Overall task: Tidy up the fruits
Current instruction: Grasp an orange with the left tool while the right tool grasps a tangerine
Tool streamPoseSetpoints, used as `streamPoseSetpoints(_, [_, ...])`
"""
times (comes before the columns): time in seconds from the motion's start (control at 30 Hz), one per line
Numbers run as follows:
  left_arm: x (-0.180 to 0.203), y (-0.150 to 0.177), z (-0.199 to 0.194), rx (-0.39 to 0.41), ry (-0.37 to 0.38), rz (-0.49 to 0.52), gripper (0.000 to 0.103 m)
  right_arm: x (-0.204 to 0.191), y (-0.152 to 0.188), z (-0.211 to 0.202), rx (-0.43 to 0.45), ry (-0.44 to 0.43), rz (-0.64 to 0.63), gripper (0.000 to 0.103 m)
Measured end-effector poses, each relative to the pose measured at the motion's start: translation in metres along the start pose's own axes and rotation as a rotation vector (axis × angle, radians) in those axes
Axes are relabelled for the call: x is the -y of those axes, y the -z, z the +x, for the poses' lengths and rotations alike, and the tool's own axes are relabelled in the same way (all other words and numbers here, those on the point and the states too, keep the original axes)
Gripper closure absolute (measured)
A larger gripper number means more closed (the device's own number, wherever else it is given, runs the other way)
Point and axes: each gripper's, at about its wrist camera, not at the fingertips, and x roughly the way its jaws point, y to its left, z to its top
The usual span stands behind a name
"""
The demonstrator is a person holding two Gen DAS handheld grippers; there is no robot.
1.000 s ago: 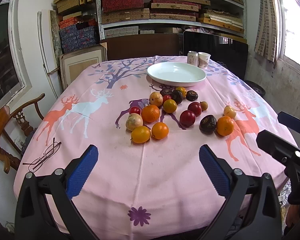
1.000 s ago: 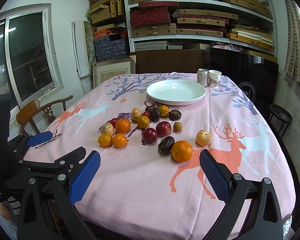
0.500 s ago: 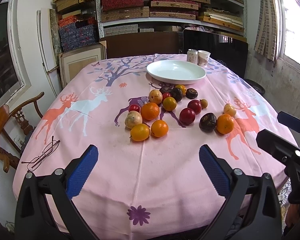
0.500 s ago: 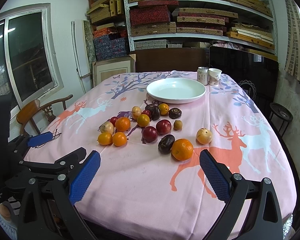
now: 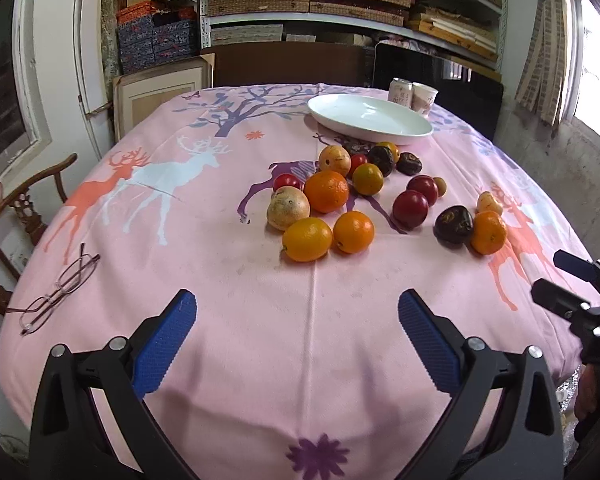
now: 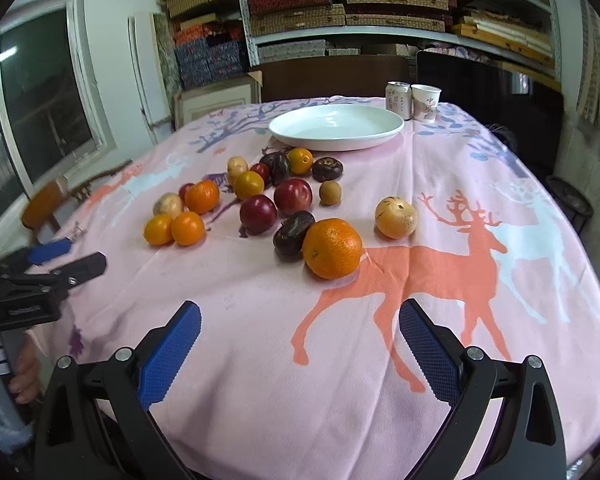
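Several fruits lie loose mid-table: oranges (image 5: 326, 191), red plums (image 5: 410, 209), dark passion fruits (image 5: 454, 224) and pale round fruits (image 5: 288, 207). An empty white plate (image 5: 370, 119) stands behind them. My left gripper (image 5: 298, 340) is open and empty above the near table edge, well short of the front oranges (image 5: 307, 239). My right gripper (image 6: 300, 350) is open and empty, a little short of a big orange (image 6: 332, 248) with a dark fruit (image 6: 293, 230) beside it. The plate (image 6: 336, 126) shows far behind.
A pink deer-print cloth covers the table (image 5: 220, 280). Glasses (image 5: 60, 288) lie near its left edge. A can (image 6: 398, 94) and a paper cup (image 6: 425, 102) stand behind the plate. A wooden chair (image 5: 4, 216) stands left; shelves fill the back wall.
Both grippers have moved forward over the table, so the fruits now look closer. Both stay open and empty. No fruit has moved.
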Motion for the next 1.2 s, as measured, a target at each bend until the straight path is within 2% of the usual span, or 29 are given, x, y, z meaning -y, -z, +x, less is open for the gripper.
streamPoseSetpoints(0.07, [-0.013, -0.006, 0.012, -0.013, 0.003, -0.026, 0.004, 0.01, -0.005, 0.005, -0.015, -0.016, 0.026, 0.003])
streamPoseSetpoints(0.17, [-0.031, -0.02, 0.036, -0.079, -0.004, -0.062, 0.004, 0.023, -0.014, 0.012, -0.027, 0.002, 0.06, 0.004])
streamPoseSetpoints(0.27, [-0.038, -0.03, 0.053, -0.109, 0.028, -0.073, 0.004, 0.031, -0.02, 0.022, -0.055, -0.009, 0.081, 0.005])
streamPoseSetpoints(0.3, [-0.036, -0.032, 0.057, -0.118, 0.037, -0.061, 0.004, 0.032, -0.022, 0.025, -0.062, -0.016, 0.08, 0.005])
streamPoseSetpoints(0.4, [-0.022, -0.038, 0.067, -0.128, 0.0, 0.007, 0.004, 0.031, -0.025, 0.036, -0.082, -0.013, 0.061, 0.005])
streamPoseSetpoints(0.6, [-0.007, -0.052, 0.088, -0.152, 0.024, 0.057, 0.004, 0.039, -0.031, 0.058, -0.136, -0.053, 0.074, 0.005])
streamPoseSetpoints(0.7, [-0.009, -0.055, 0.099, -0.184, 0.073, 0.04, 0.016, 0.038, -0.033, 0.064, -0.142, -0.045, 0.061, 0.005])
streamPoseSetpoints(0.77, [-0.009, -0.059, 0.1, -0.184, 0.109, 0.036, 0.023, 0.037, -0.034, 0.069, -0.16, -0.06, 0.058, 0.015])
streamPoseSetpoints(0.83, [-0.008, -0.063, 0.102, -0.174, 0.102, 0.053, 0.029, 0.036, -0.035, 0.074, -0.18, -0.059, 0.047, 0.023])
streamPoseSetpoints(0.87, [-0.007, -0.063, 0.101, -0.172, 0.104, 0.057, 0.031, 0.035, -0.036, 0.076, -0.185, -0.057, 0.043, 0.024])
streamPoseSetpoints(0.93, [-0.006, -0.062, 0.1, -0.176, 0.135, 0.062, 0.044, 0.034, -0.041, 0.079, -0.185, -0.05, 0.033, 0.03])
streamPoseSetpoints(1.0, [-0.006, -0.06, 0.099, -0.185, 0.169, 0.068, 0.05, 0.034, -0.045, 0.08, -0.182, -0.045, 0.022, 0.033])
streamPoseSetpoints(1.1, [-0.007, -0.055, 0.098, -0.186, 0.18, 0.079, 0.05, 0.035, -0.049, 0.087, -0.19, -0.038, 0.006, 0.034])
streamPoseSetpoints(1.17, [-0.009, -0.053, 0.098, -0.195, 0.201, 0.062, 0.051, 0.038, -0.048, 0.093, -0.208, -0.059, 0.02, 0.045])
streamPoseSetpoints(1.2, [-0.01, -0.053, 0.098, -0.196, 0.205, 0.056, 0.051, 0.039, -0.047, 0.096, -0.22, -0.075, 0.03, 0.055])
